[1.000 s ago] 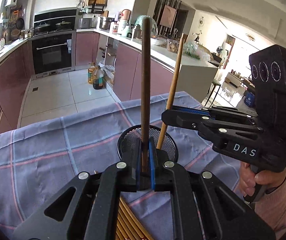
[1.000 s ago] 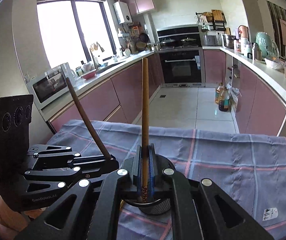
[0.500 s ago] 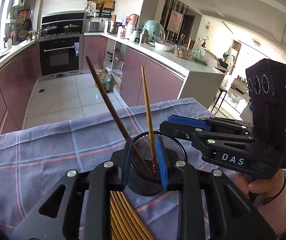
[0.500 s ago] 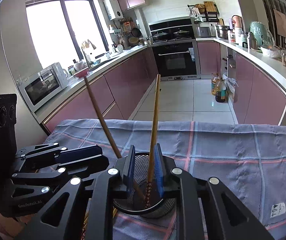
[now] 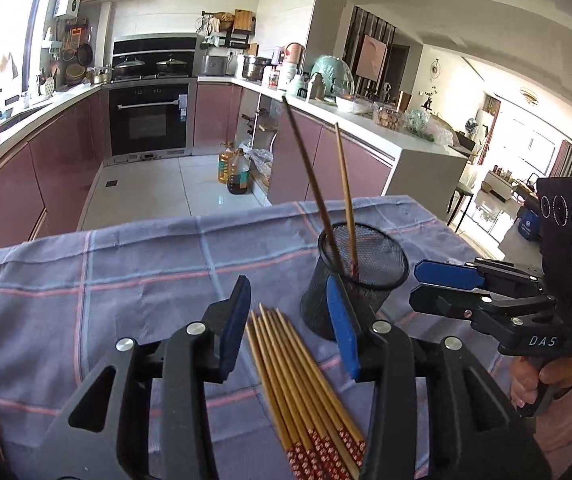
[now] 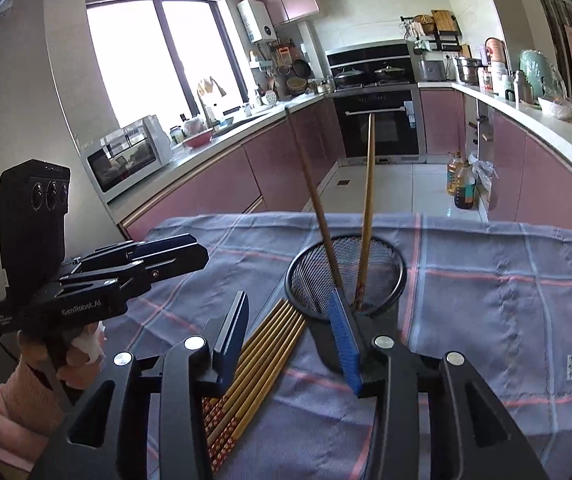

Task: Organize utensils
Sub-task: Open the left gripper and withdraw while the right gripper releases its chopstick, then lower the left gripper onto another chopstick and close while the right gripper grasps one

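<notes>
A blue checked cloth [image 5: 126, 280] covers the table in a pink kitchen. Both grippers, left gripper [image 5: 288, 320] and right gripper [image 6: 292, 326], are opening and hold nothing.

A bright window [image 6: 158, 64] lights a kitchen with pink cabinets [image 6: 222, 184], white floor tiles [image 5: 154, 188], a built-in oven [image 5: 148, 120], a microwave [image 6: 130, 156] and 2 oil bottles [image 5: 235, 170] on the floor

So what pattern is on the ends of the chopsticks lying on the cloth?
Red with small white flowery dots, on the loose chopsticks; the left wrist view shows it best.
</notes>
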The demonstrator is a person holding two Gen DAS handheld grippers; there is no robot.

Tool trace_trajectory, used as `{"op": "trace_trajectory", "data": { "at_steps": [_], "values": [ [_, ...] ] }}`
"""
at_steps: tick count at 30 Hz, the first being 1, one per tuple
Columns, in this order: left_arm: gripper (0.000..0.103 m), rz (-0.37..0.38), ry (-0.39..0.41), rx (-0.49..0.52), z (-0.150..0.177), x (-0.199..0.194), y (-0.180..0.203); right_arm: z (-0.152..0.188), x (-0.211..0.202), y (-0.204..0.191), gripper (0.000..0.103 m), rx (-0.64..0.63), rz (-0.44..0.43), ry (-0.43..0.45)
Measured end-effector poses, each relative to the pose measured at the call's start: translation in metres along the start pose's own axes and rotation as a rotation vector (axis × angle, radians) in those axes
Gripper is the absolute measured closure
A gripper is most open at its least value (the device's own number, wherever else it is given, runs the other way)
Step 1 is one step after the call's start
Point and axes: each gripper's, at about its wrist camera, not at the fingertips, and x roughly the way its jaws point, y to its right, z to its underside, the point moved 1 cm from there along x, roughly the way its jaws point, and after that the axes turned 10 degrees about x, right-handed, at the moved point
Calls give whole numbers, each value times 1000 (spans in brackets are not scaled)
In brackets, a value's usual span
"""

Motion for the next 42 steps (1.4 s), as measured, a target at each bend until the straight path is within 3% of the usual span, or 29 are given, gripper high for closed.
{"op": "trace_trajectory", "data": {
  "at_steps": [6,13,20,30,37,42],
  "values": [
    [64,2,-130,-40,60,13,-6,42,36,-1,63,27,20,-131],
    [64,10,-221,-75,104,27,-1,62,56,-5,63,41,44,-191],
    [66,-3,-246,-75,110,33,0,67,59,-10,64,30,78,-192],
    [68,-26,-261,-48,109,37,2,69,64,-16,73,-12,138,-187],
    [78,-32,-267,-52,110,36,3,68,61,-14,76,-30,172,-192],
    [79,-38,-280,-38,110,36,5,67,65,-17,79,-39,189,-210]
  ]
}}
